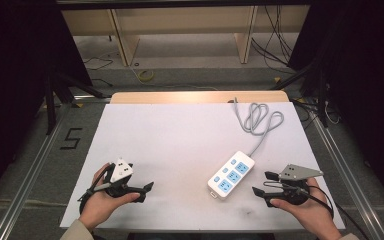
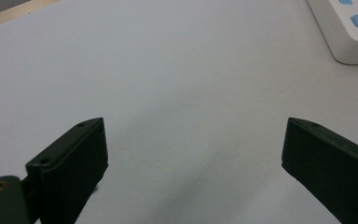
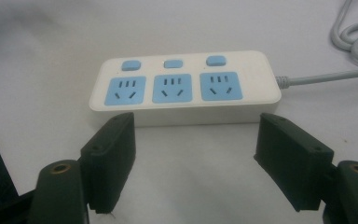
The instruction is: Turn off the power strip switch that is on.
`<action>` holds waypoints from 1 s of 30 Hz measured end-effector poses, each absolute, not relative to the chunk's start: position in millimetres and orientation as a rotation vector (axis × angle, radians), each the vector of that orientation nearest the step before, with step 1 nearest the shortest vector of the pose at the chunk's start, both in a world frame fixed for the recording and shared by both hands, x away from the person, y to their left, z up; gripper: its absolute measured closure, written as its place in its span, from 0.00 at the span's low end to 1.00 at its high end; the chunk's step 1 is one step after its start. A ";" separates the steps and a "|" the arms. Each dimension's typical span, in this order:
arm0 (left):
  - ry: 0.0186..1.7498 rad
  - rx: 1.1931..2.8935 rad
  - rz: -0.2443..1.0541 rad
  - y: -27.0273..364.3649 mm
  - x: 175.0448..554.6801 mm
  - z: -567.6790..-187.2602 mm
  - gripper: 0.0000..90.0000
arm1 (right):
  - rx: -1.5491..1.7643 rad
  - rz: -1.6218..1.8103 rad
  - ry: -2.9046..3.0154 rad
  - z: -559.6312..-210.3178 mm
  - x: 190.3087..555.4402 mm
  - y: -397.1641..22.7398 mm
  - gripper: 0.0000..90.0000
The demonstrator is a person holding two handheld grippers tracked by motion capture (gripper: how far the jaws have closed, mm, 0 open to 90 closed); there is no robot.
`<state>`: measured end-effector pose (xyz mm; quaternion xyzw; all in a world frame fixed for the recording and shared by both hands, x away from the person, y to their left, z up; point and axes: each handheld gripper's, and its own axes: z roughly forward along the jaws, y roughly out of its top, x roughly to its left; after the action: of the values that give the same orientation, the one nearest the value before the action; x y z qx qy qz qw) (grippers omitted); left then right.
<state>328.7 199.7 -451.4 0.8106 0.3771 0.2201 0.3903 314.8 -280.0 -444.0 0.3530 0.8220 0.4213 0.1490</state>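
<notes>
A white power strip [image 1: 231, 175] is lying on the bench [image 1: 180, 145], right of centre, its grey cable [image 1: 258, 120] coiling behind. The right tongs [image 1: 263, 183] are hovering just beside it, gaping wide, gripping nothing. The left tongs [image 1: 147, 192] are resting well apart, likewise wide and empty.

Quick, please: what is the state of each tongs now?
Left tongs: open, holding nothing.
Right tongs: open, holding nothing, facing the power strip.

overhead light is brightening the white table [image 1: 180, 145]; surroundings at 9 and 3 o'clock are going black; gripper views are looking soft, slightly blurred.
</notes>
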 end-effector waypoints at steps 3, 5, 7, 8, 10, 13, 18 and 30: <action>0.957 2.061 0.563 200.0 328.4 -451.5 0.07 | 1.010 1.208 2.355 -441.9 315.0 -279.8 0.36; 0.956 2.067 0.562 200.9 327.9 -451.6 0.07 | 1.007 1.213 2.348 -439.6 315.2 -279.4 0.39; 0.959 2.061 0.563 201.2 327.7 -451.7 0.07 | 1.008 1.209 2.345 -437.5 315.1 -278.3 0.43; 0.957 2.062 0.564 201.2 327.8 -451.4 0.08 | 1.004 1.207 2.345 -436.4 315.4 -277.9 0.46; 0.957 2.059 0.563 200.6 328.2 -451.7 0.08 | 1.002 1.202 2.337 -433.8 316.0 -277.1 0.54; 0.957 2.061 0.560 199.8 329.0 -452.0 0.08 | 0.997 1.193 2.333 -430.3 318.5 -277.3 0.67; 0.960 2.060 0.562 199.7 329.8 -452.0 0.08 | 0.998 1.179 2.329 -425.8 323.9 -275.0 0.91; 0.959 2.059 0.566 199.0 330.0 -452.0 0.09 | 0.975 1.132 2.364 -421.0 333.0 -258.5 1.00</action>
<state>330.0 199.0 -452.0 0.8100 0.3771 0.2229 0.3899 333.0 -258.5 -421.0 0.3434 0.8328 0.3988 0.1717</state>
